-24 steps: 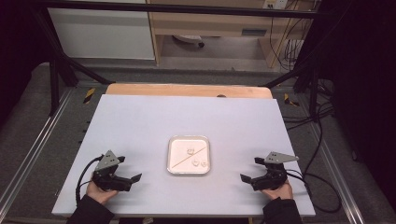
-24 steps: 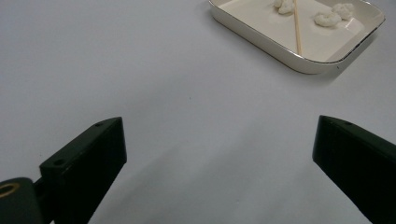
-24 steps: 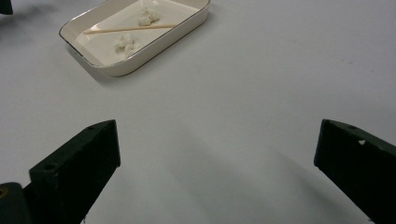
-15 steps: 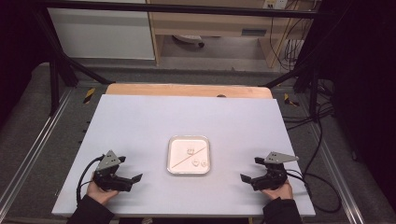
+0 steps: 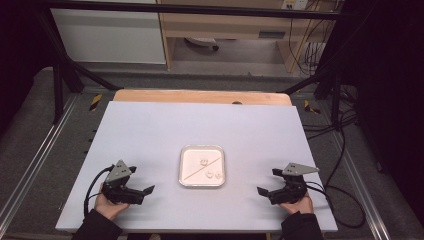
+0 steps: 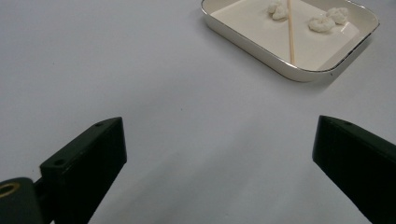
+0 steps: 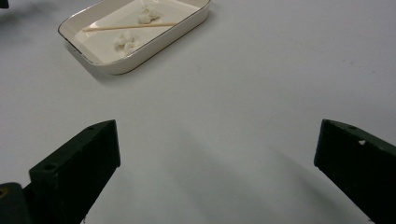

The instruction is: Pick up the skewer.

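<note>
White tray point(image 5: 202, 181) sits mid-bench, slightly toward the near edge, w/ a thin wooden stick point(image 5: 202, 167) lying diagonally across it and three small white lumps point(image 5: 205, 162) inside: one on one side of the stick, two on the other. What the lumps are, can't tell; prob. something soft and crumbly. In the left gripper view the tray point(image 6: 261, 51) is up and to the right of the fingers; in the right gripper view the tray point(image 7: 154, 46) is up and to the left.

Left gripper point(image 5: 141, 191) rests on the bench point(image 5: 150, 130) near the front-left corner, held by a hand point(image 5: 107, 205), fingers point(image 6: 86, 163) spread wide apart, nothing between them. Right gripper point(image 5: 267, 189) sits near the front-right, hand point(image 5: 295, 205) behind it, fingers point(image 7: 77, 168) also wide apart and empty.

Both grippers are well apart from the tray, bare bench between each and the tray's side rim. Far half of the bench is open surface up to the wooden strip point(image 5: 200, 96) at the back edge. Both hands are close to the near edge.
</note>
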`<state>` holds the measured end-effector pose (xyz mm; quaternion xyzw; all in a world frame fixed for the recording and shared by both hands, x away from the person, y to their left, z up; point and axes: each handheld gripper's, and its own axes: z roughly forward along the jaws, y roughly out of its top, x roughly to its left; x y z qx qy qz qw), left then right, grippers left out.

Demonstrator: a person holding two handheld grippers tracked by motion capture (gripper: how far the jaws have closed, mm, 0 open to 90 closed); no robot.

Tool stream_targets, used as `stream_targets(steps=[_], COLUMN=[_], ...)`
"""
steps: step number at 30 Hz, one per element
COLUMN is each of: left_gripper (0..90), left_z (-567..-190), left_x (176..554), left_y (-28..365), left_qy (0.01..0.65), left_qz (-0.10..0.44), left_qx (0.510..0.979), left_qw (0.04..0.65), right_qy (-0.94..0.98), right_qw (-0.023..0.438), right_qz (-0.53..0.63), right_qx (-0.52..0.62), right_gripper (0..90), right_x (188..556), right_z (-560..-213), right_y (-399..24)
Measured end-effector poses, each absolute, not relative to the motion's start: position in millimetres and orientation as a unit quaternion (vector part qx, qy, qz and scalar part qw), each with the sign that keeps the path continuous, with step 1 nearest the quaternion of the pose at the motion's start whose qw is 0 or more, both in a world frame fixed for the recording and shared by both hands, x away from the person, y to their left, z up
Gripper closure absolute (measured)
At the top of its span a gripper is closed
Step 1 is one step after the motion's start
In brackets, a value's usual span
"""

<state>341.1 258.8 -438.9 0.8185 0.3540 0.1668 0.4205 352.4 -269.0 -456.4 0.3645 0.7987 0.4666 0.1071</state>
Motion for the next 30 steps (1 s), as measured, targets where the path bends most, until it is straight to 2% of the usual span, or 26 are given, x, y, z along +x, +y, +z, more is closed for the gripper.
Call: stream_targets(steps=[30], left_gripper=[4.3], left_z=[-415.2], left_x=[353.6], left_y=[197.7], left_qy=[0.327], left_qz=[0.162], left_qx=[0.840], left_qw=[0.400], right_qy=[0.802], right_qw=[0.109], right_qz=[0.462], right_qx=[0.362], right_gripper=[1.1], right_x=[352.3], right_z=[-456.8], right_y=[-268.2])
